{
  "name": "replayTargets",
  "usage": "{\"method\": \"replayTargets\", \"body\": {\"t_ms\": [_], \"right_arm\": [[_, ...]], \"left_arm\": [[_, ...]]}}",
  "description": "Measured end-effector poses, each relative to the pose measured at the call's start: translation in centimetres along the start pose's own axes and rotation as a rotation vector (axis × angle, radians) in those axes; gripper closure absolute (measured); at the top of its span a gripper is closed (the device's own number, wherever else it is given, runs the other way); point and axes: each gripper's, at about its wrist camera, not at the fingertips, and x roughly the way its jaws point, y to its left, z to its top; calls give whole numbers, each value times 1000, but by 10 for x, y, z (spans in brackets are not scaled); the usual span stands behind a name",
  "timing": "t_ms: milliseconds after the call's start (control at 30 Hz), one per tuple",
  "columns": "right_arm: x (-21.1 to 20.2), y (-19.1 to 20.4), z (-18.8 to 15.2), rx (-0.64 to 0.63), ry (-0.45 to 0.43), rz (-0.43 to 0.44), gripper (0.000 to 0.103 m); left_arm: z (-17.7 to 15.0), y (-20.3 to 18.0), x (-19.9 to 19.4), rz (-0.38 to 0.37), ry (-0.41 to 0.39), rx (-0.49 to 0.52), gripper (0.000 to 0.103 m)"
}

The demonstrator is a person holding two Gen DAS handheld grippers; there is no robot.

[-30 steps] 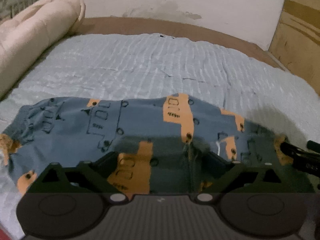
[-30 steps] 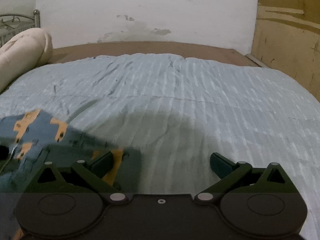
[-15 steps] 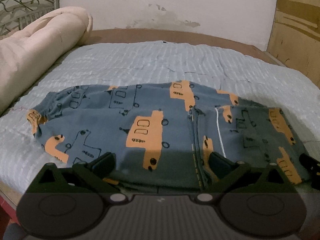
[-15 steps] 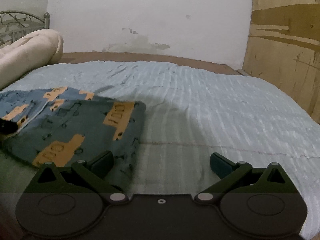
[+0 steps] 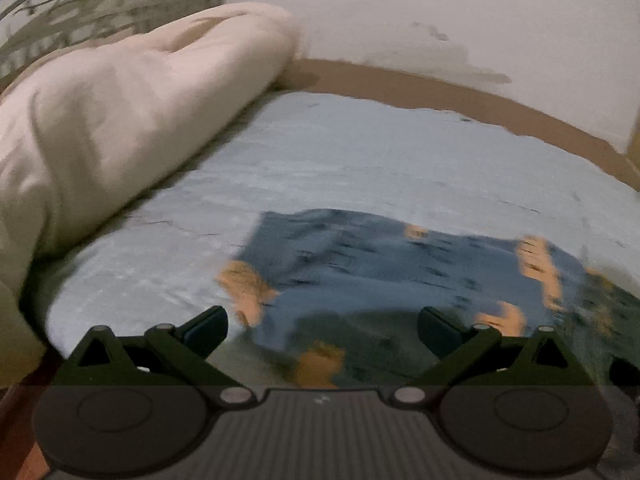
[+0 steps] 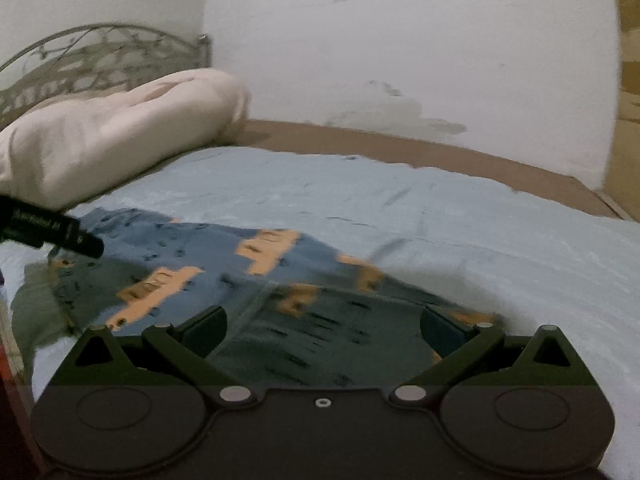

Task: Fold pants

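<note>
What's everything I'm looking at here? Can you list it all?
Pants: one, blue with orange vehicle prints, lying on the near part of the bed.
Bedspread: one, light blue, covering the bed.
Blanket roll: one, cream, along the bed's left side.
Headboard: one, grey metal, behind the roll.
Bed frame: one, brown, at the far edge.
Wall: white, stained, behind the bed.
Wood panel: tan, far right.
Left gripper: dark, open, over the pants.
Right gripper: dark, open, over the pants.
</note>
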Motion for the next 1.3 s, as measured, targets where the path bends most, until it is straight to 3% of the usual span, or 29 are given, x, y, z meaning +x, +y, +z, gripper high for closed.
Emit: {"method": "replayTargets", "body": {"t_ms": [133,333,1300], "right_arm": [[21,14,6,-4,29,-5,1],[31,14,1,24,57,-11,1],[31,15,-8,15,41,-23,1]], "left_arm": [[7,25,11,41,6,-37,1],[6,40,25,43,15,-57,1],[-3,40,36,28,35,-73,1]]}}
